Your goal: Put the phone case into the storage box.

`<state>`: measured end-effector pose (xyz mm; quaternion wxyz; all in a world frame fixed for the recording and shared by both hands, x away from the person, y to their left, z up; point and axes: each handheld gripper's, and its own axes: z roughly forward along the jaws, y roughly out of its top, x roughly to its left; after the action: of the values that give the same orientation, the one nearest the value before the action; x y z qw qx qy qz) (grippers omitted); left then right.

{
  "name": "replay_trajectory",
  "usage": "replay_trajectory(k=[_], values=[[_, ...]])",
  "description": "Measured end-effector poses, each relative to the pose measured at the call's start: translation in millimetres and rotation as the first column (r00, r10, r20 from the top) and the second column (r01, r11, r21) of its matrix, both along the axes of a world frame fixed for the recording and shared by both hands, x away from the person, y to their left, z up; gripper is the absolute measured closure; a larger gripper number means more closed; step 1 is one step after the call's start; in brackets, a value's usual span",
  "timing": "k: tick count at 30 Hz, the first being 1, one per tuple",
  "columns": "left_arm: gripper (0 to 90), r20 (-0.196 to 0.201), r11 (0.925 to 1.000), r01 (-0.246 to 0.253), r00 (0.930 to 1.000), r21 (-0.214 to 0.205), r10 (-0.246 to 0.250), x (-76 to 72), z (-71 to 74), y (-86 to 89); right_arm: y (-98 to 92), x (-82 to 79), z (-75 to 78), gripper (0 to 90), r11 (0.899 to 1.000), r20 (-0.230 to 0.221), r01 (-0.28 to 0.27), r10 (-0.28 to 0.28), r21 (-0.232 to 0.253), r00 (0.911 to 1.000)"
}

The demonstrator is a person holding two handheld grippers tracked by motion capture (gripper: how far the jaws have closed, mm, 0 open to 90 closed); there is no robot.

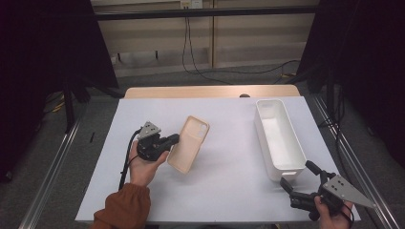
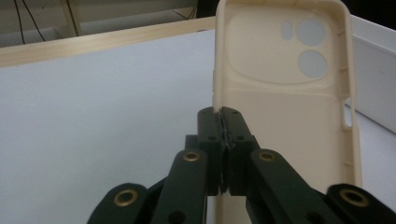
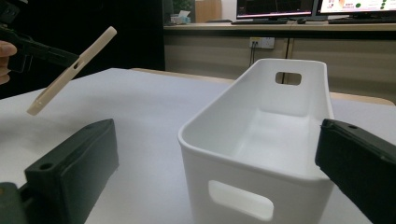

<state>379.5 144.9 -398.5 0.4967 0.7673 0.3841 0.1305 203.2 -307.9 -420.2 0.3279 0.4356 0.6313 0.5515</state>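
The left gripper is clenched on the edge of the beige phone case, holding it tilted above the table. The right gripper stands released near the white bin.

the left hand, in a rust-brown sleeve, holds the left gripper well to the left of the white bin, its jaws pressed together on the edge of a cream phone case that hangs tilted above the table. the right hand holds the right gripper just off the bin's near end, jaws spread wide, either side of that end.
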Motion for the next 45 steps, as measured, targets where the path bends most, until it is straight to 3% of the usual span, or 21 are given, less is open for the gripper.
replay_trajectory(k=[9,17,25,33,43,45], values=[[87.9,0.027,0.9994,-0.023,0.9994,-0.025,0.024,-11.1,4.3,6.0,4.4,5.9,14.1,0.0,1.0,0.018,-0.018,0.018,0.0,0.9997],[87.9,0.033,0.9996,0.011,0.9994,-0.026,-0.011,-18.7,1.8,3.0,21.6,18.9,24.9,0.0,0.997,0.036,-0.075,0.075,-0.006,0.9965],[87.8,0.04,0.9989,0.021,0.999,-0.042,-0.02,-21.7,4.0,-1.4,41.8,29.6,25.2,0.0,0.992,0.018,-0.125,0.124,0.001,0.9921],[87.8,0.051,0.9982,0.035,0.9982,-0.049,-0.032,-24.8,7.1,-4.9,70.1,42.4,30.6,0.0,0.982,0.01,-0.188,0.187,0.007,0.9822],[87.8,0.044,0.9978,0.04,0.9983,-0.052,-0.038,-24.7,6.3,-9.6,91.2,54.5,27.9,0.0,0.972,-0.02,-0.236,0.236,0.011,0.9715],[87.8,0.051,0.9979,0.046,0.9977,-0.044,-0.044,-24.9,5.9,-12.3,97.8,59.6,27.3,1.6,0.966,-0.028,-0.259,0.26,0.018,0.9652]])
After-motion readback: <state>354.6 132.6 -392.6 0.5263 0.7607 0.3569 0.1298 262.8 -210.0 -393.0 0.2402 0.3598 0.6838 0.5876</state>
